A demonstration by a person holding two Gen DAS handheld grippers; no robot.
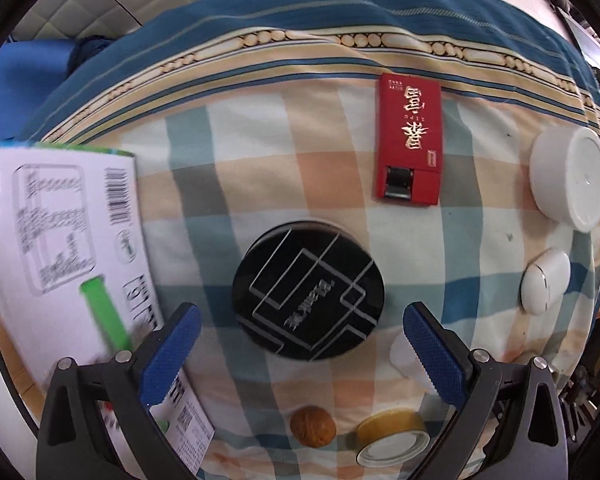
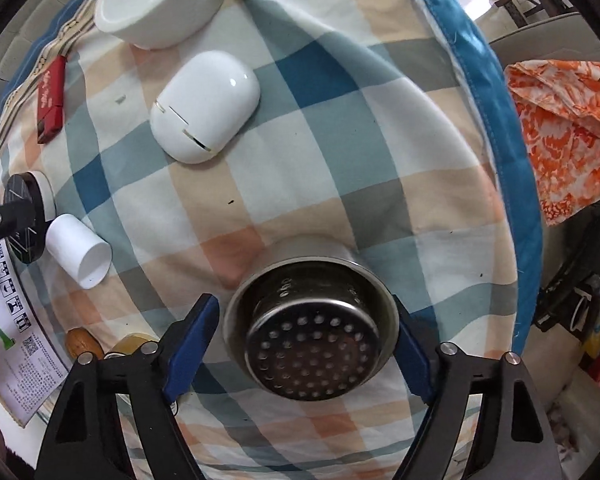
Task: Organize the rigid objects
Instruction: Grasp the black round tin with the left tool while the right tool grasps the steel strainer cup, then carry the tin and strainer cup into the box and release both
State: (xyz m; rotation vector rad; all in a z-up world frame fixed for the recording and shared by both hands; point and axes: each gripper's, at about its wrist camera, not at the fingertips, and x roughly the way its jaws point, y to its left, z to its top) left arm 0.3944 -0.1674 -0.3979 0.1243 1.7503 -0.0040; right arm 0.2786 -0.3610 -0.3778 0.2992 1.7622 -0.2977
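My left gripper [image 1: 300, 344] is open and empty above a checked cloth, with a black round tin [image 1: 308, 290] between and just beyond its fingertips. A red flat box [image 1: 410, 138] lies farther off. A white round tub [image 1: 568, 178], a white egg-shaped case [image 1: 544, 282], a walnut [image 1: 313, 426] and a yellow tape roll [image 1: 392, 438] lie around. My right gripper [image 2: 308, 334] is open, its jaws on either side of a steel perforated strainer cup [image 2: 310, 322]; the right pad is close to or touching it, the left stands clear.
A white printed carton [image 1: 60, 240] stands at the left, against the left gripper's left finger. A small white cylinder [image 2: 78, 252] lies left of the strainer cup. An orange patterned cloth [image 2: 568, 132] hangs beyond the table's right edge. The white case [image 2: 206, 106] and tub [image 2: 160, 0] lie ahead.
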